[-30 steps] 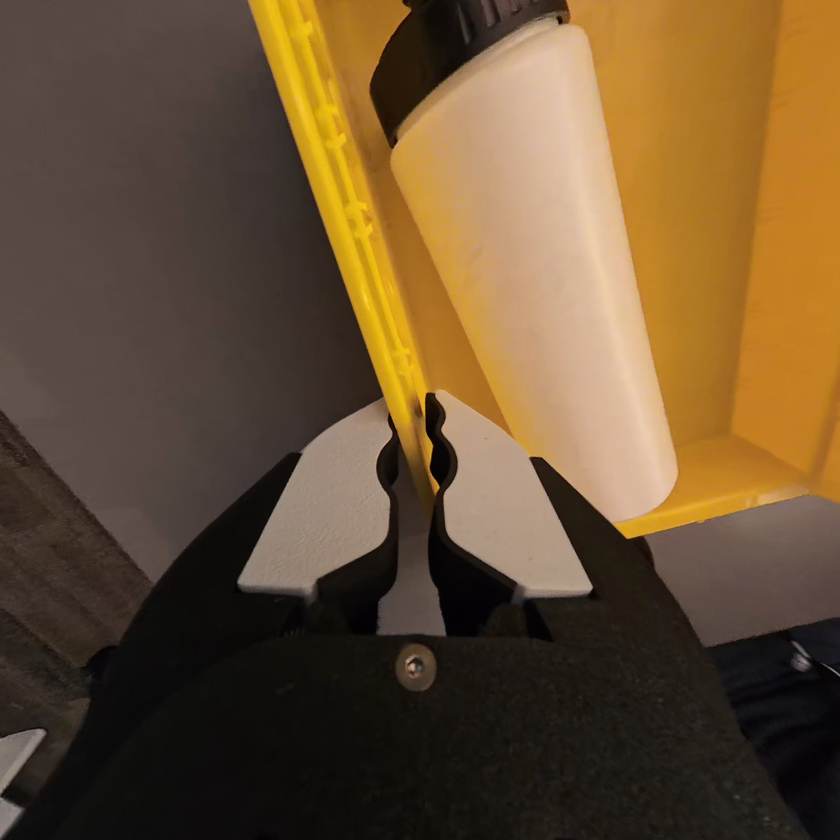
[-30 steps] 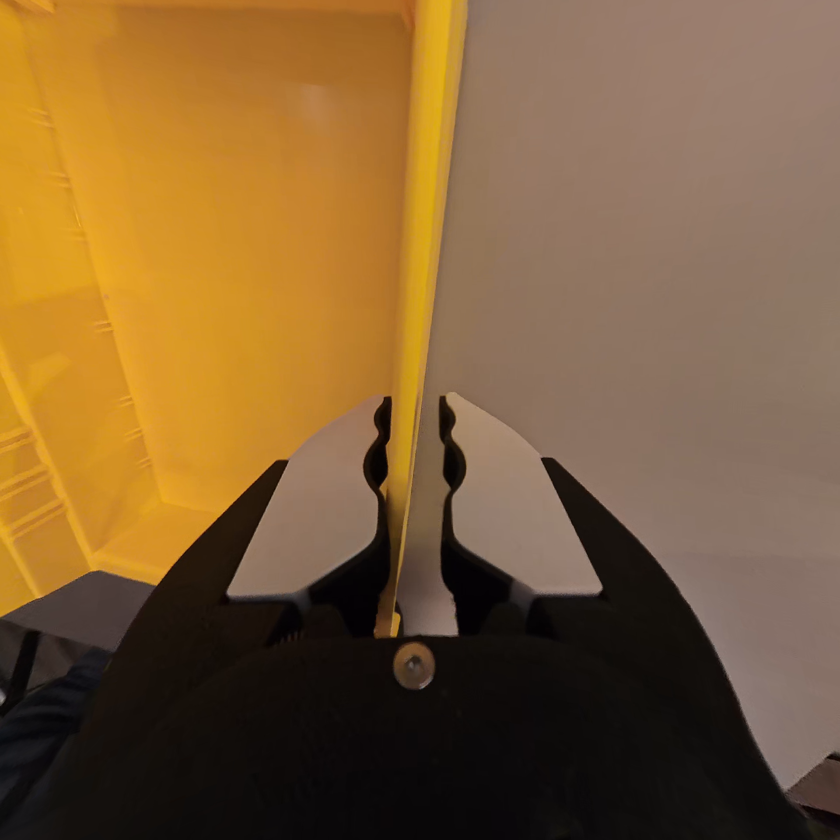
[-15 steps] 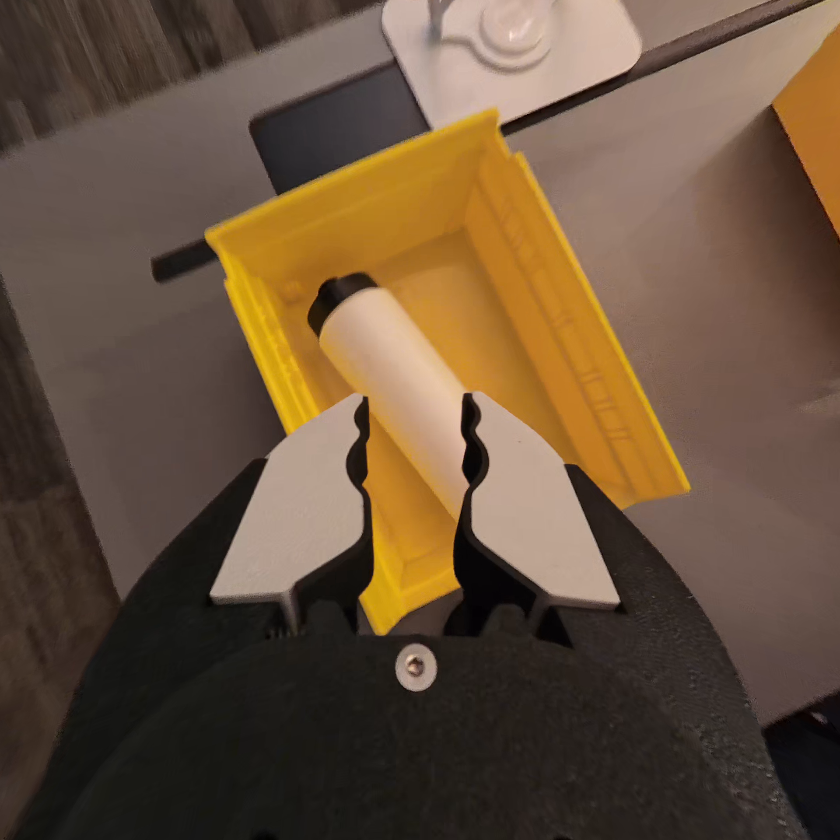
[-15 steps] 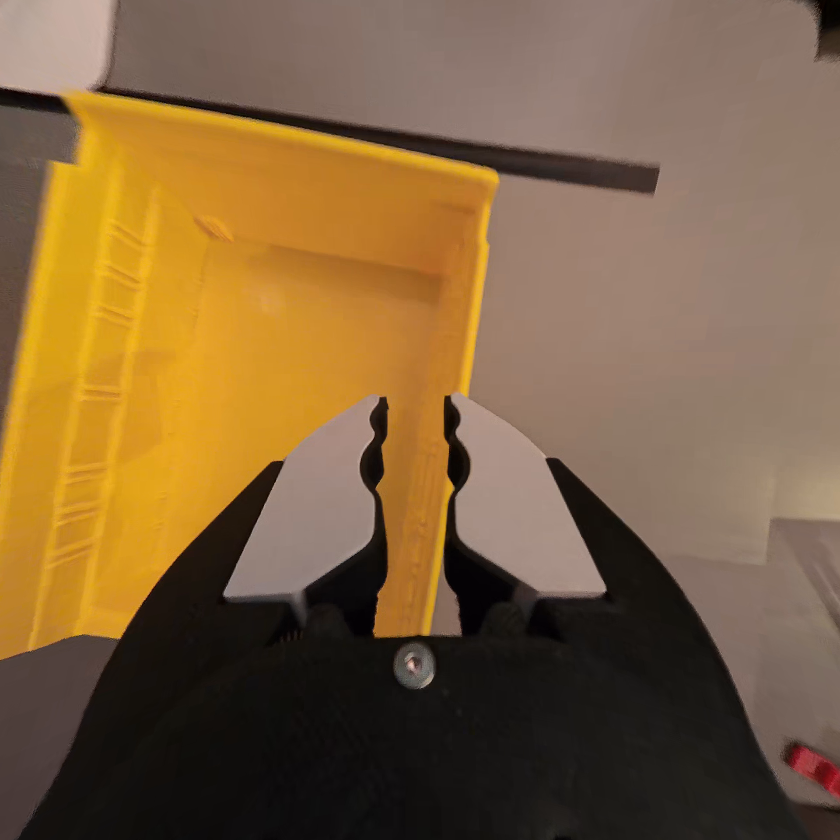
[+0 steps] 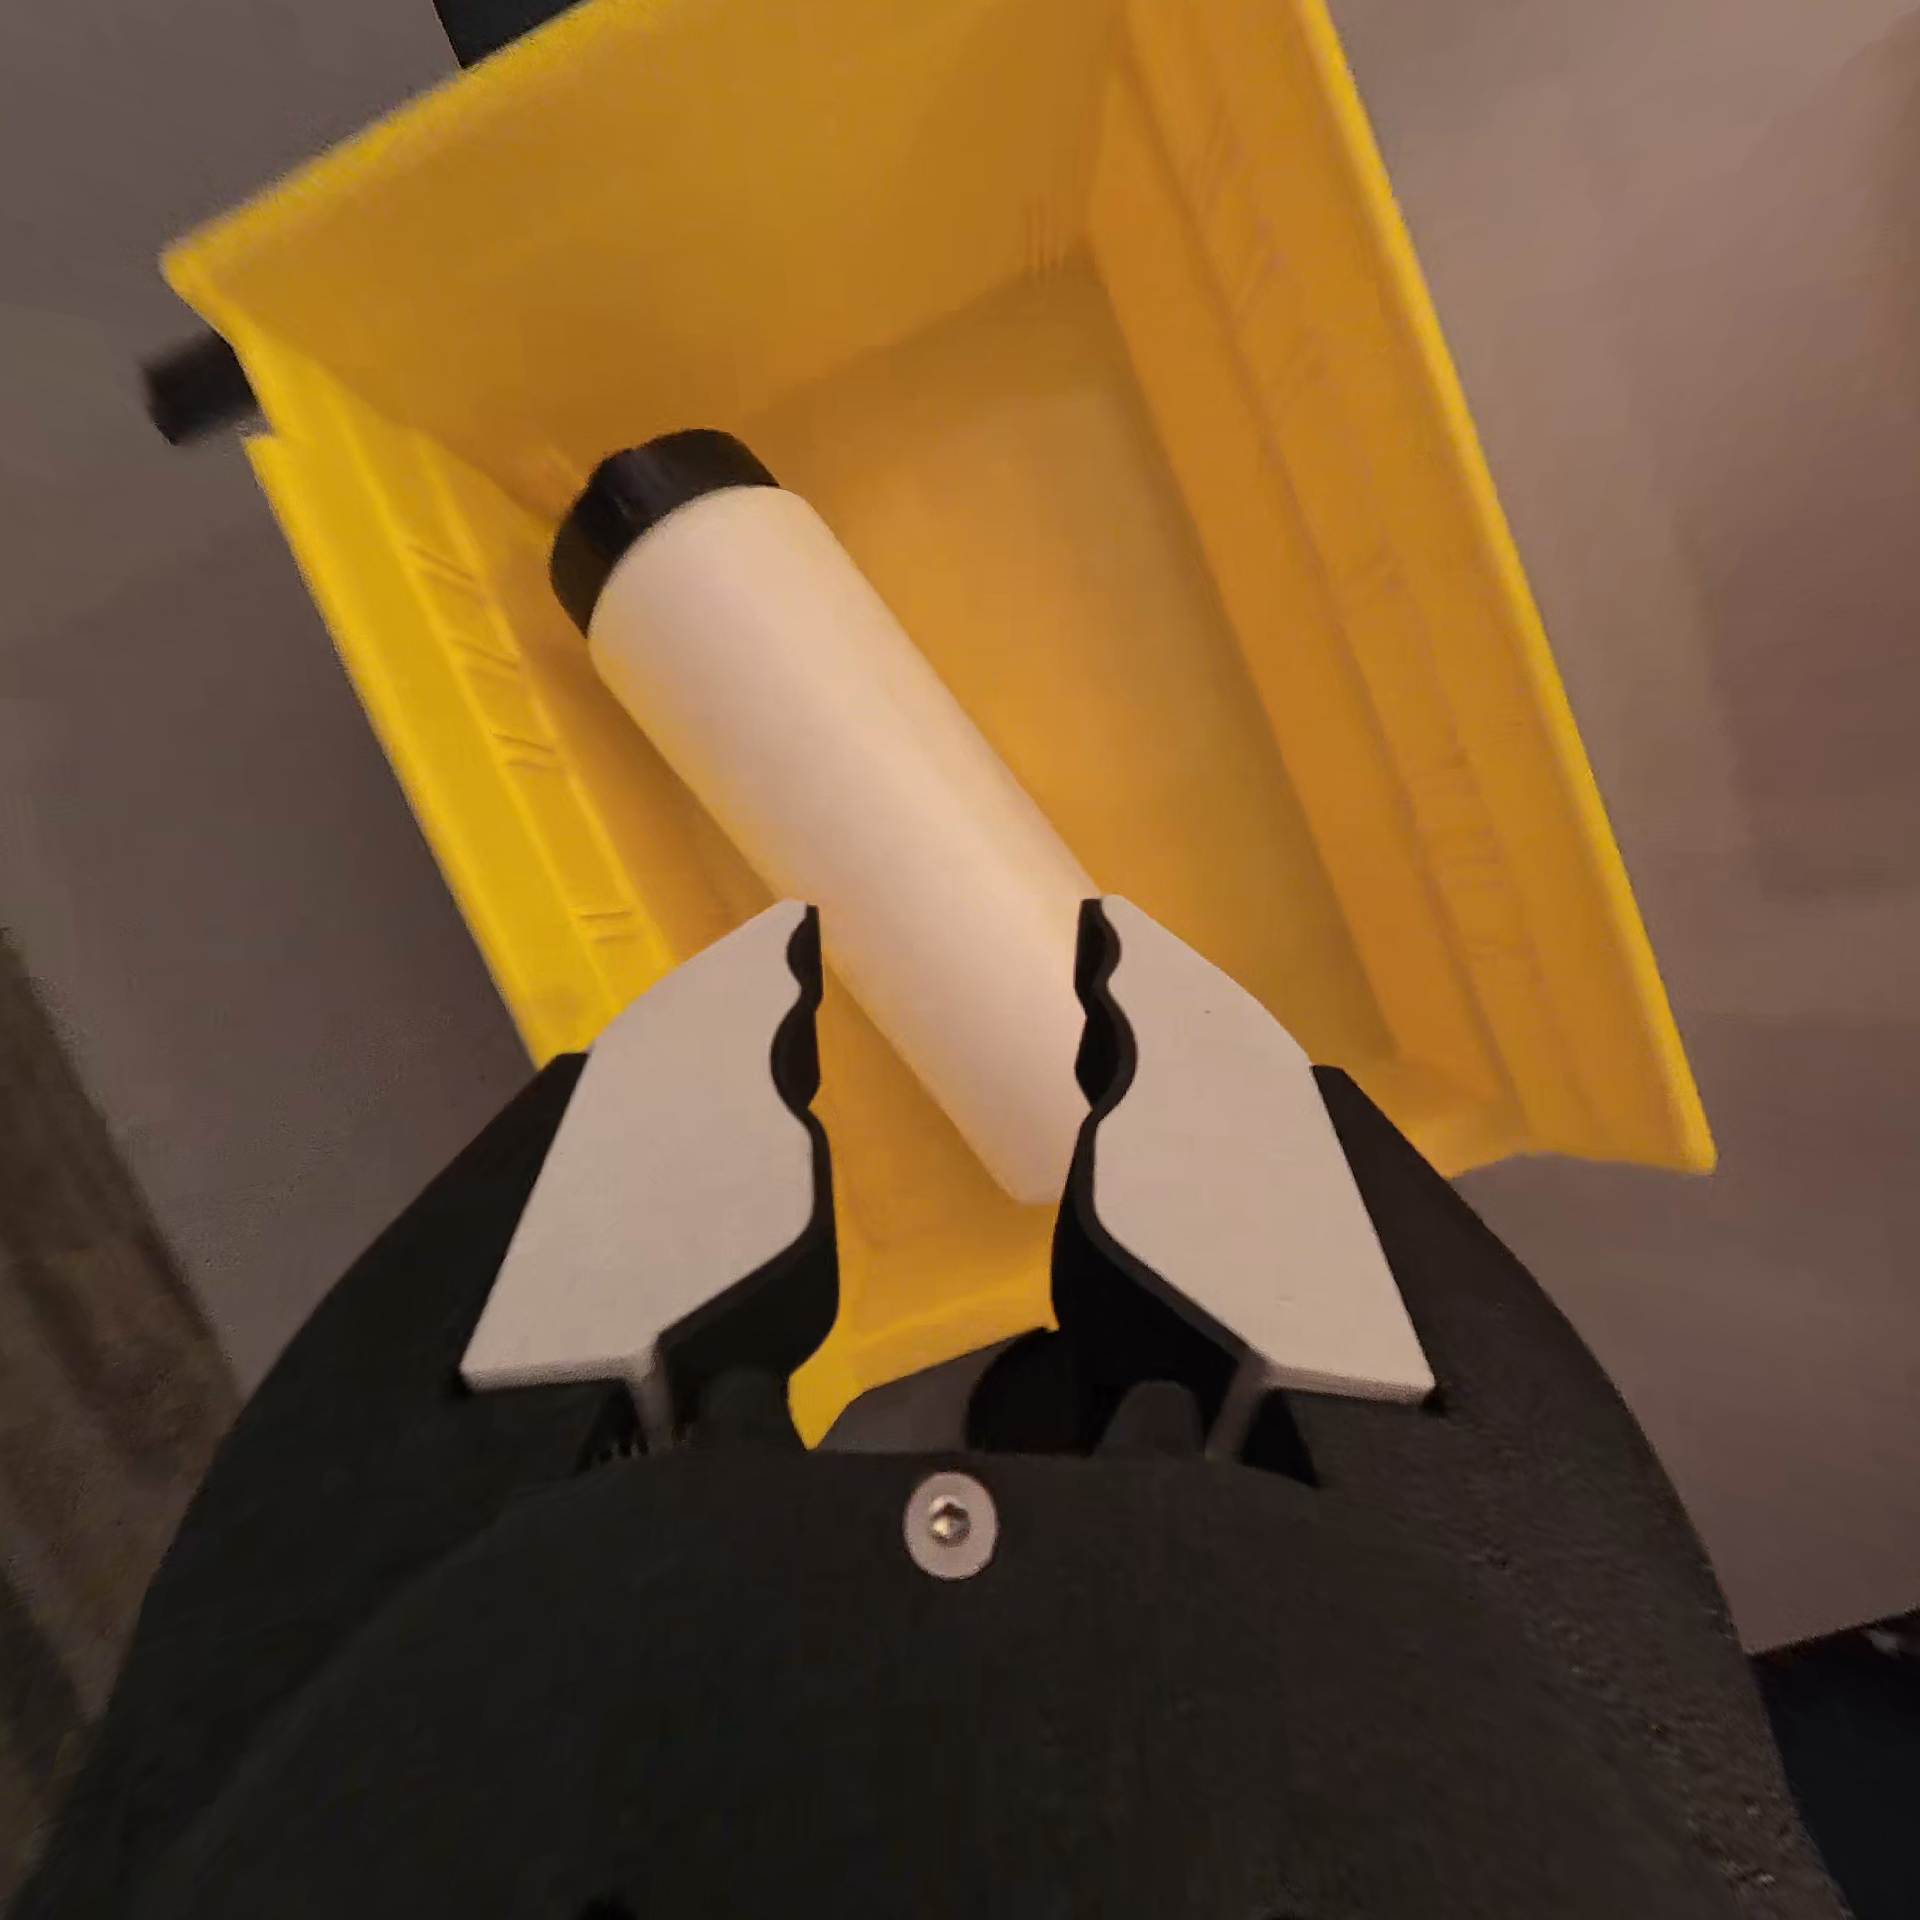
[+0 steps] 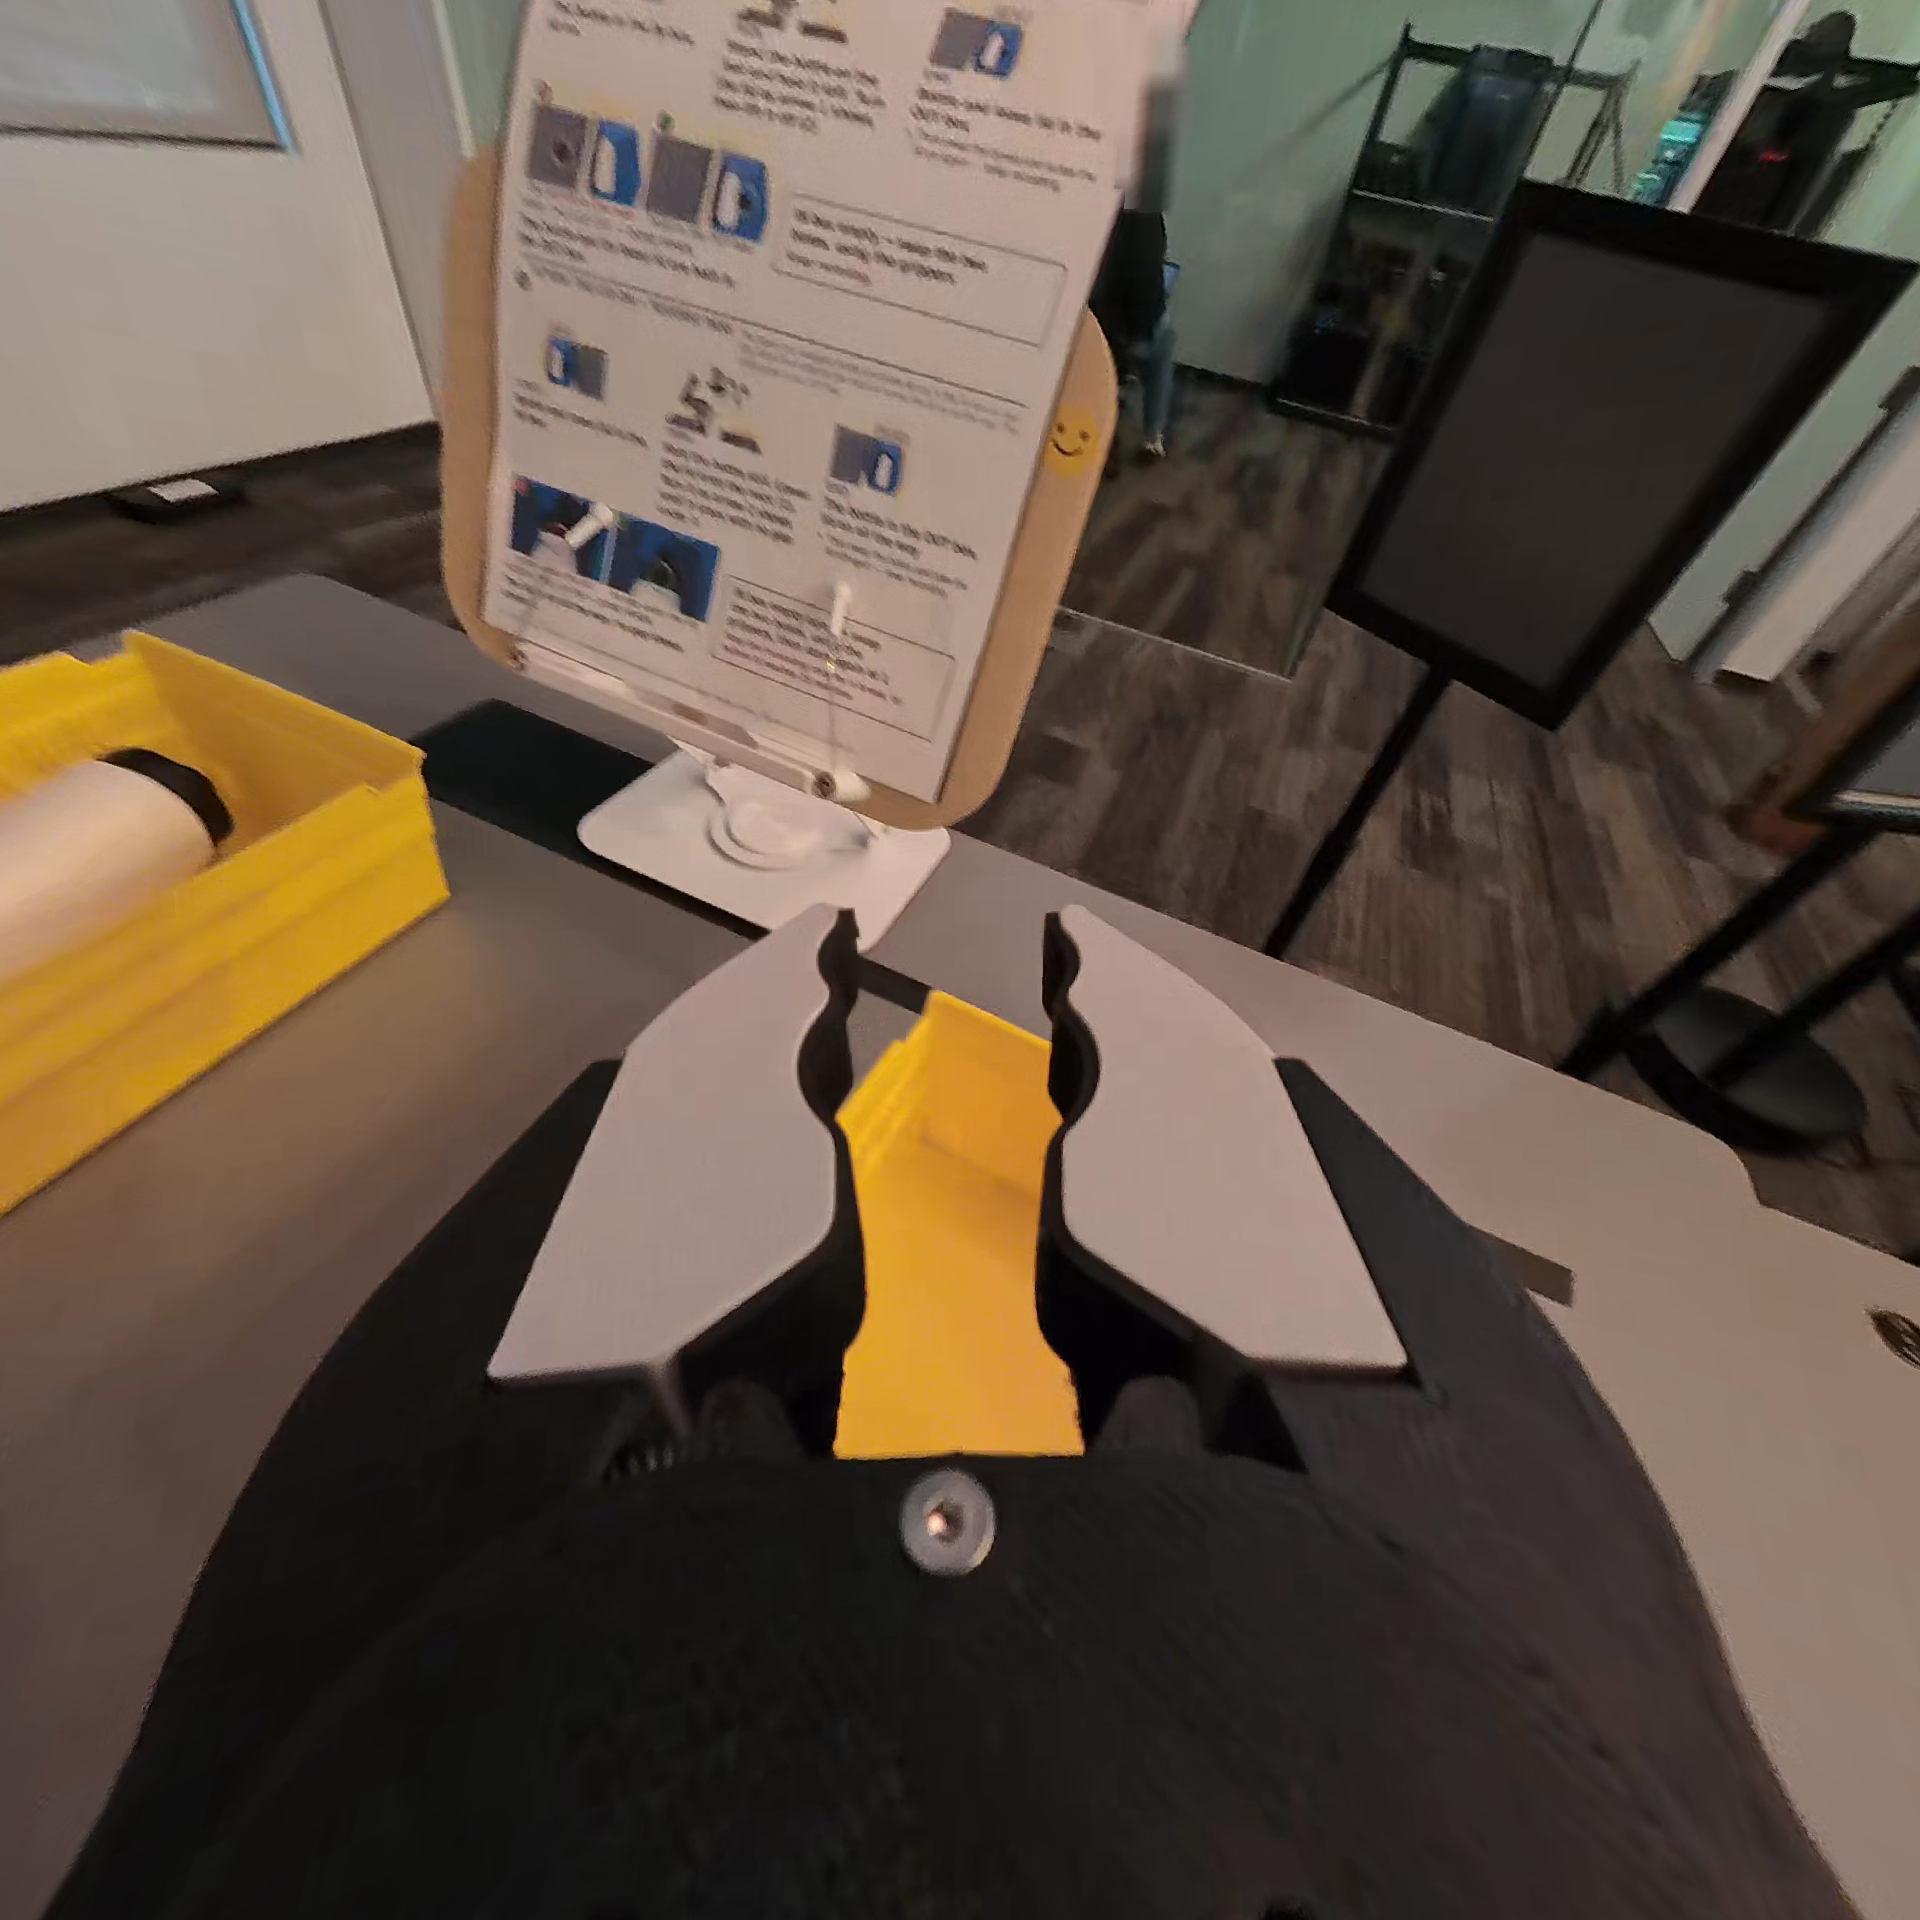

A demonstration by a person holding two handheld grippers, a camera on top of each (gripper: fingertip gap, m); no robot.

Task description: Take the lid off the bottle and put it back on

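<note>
A white bottle (image 5: 862, 831) with a black lid (image 5: 649, 520) lies on its side in a yellow bin (image 5: 1351, 623), lid at the bin's far end. My left gripper (image 5: 945, 914) is open and empty, just over the bottle's base end, and the bottle shows between its fingers. My right gripper (image 6: 948, 925) is open and empty above the grey table (image 6: 364, 1091). In the right wrist view the bin (image 6: 260, 914) with the bottle (image 6: 83, 852) and its lid (image 6: 192, 795) is at the far left.
A second yellow bin (image 6: 956, 1143) shows between the right gripper's fingers, mostly hidden. An instruction sheet on a white stand (image 6: 769, 842) stands at the table's back edge. A black sign stand (image 6: 1621, 447) is on the floor beyond at the right.
Both grippers, shut on the bins' walls a second ago, have let go and opened wider. The left came back down toward the bottle. The right lifted and tilted up across the table.
</note>
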